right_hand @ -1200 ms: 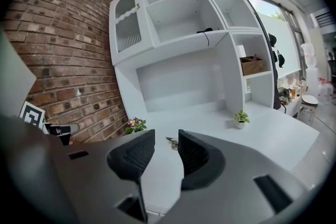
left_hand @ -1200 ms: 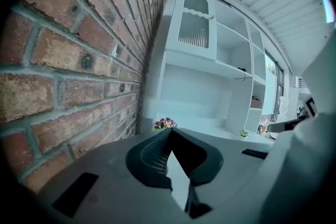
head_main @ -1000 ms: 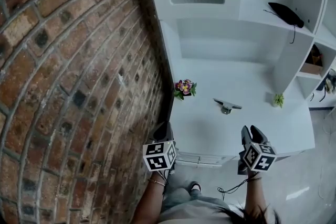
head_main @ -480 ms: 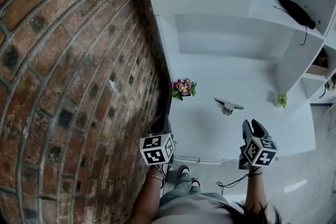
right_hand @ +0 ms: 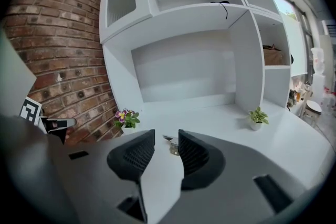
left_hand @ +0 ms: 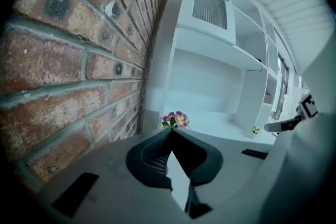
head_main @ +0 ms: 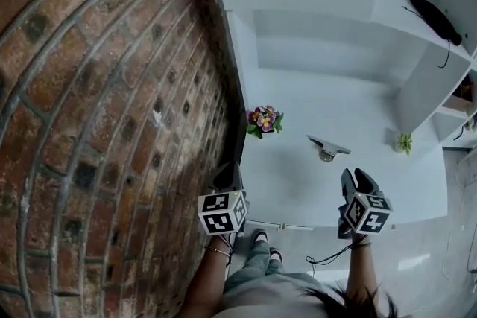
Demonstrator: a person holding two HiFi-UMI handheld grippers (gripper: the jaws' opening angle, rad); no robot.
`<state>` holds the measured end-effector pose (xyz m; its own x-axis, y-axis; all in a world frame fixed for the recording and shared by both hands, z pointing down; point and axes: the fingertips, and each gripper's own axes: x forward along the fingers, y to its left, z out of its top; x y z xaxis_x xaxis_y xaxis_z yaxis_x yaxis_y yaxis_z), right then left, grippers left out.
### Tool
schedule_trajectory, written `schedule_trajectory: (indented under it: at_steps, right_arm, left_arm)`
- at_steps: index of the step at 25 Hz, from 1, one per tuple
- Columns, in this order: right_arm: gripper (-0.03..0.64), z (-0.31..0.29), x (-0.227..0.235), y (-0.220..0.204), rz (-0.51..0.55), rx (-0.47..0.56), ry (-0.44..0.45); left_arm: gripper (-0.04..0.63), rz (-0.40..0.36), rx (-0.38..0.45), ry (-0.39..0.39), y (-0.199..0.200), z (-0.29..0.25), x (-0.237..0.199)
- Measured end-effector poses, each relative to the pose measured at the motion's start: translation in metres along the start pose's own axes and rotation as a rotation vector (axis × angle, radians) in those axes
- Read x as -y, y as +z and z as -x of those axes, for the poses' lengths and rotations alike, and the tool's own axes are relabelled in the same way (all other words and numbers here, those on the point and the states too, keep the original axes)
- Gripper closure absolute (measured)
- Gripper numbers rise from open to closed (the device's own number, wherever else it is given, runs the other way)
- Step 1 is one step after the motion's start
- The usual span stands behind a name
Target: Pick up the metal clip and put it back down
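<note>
Head view, working outward from the person: both arms reach forward at the front edge of the white desk (head_main: 294, 186), with one hand-held gripper in each hand. The left hand-held gripper (head_main: 230, 173) hangs at the desk's left corner, close to the brick wall (head_main: 97, 86). In the left gripper view its jaws meet at the tips with nothing between them. The right hand-held gripper (head_main: 355, 179) hovers over the desk's front edge, and in the right gripper view its jaws stand a modest gap apart, empty.

Through that gap, farther along the desk, lies the metal clip (head_main: 328, 147). It rests on the bare white surface, roughly mid-desk and clear of both grippers. Left of it and slightly farther back, near the wall, stands a small pot of purple and yellow flowers (head_main: 262, 121). Off to the right, by an upright of the shelving, sits a little green plant (head_main: 403, 142). Beyond, on a shelf (head_main: 399, 30) above the desk, rests a dark object (head_main: 434, 18) with a thin cord; I can't tell what it is.
</note>
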<state>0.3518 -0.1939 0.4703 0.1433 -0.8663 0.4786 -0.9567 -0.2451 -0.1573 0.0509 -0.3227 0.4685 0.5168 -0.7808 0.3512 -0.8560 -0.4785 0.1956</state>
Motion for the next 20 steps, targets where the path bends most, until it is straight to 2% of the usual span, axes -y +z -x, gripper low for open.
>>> schedule_trajectory:
  at_steps: [7, 15, 20]
  right_arm:
    - [0.477, -0.015, -0.001, -0.007, 0.068, -0.063, 0.033]
    - [0.482, -0.030, 0.010, -0.017, 0.172, -0.128, 0.026]
    - [0.485, -0.045, 0.014, -0.022, 0.260, -0.155, 0.017]
  left_arm:
    - [0.589, 0.019, -0.018, 0.020, -0.011, 0.004, -0.011]
    - [0.589, 0.058, -0.054, 0.053, -0.038, 0.004, -0.024]
    - [0.589, 0.111, -0.075, 0.066, -0.058, 0.003, -0.030]
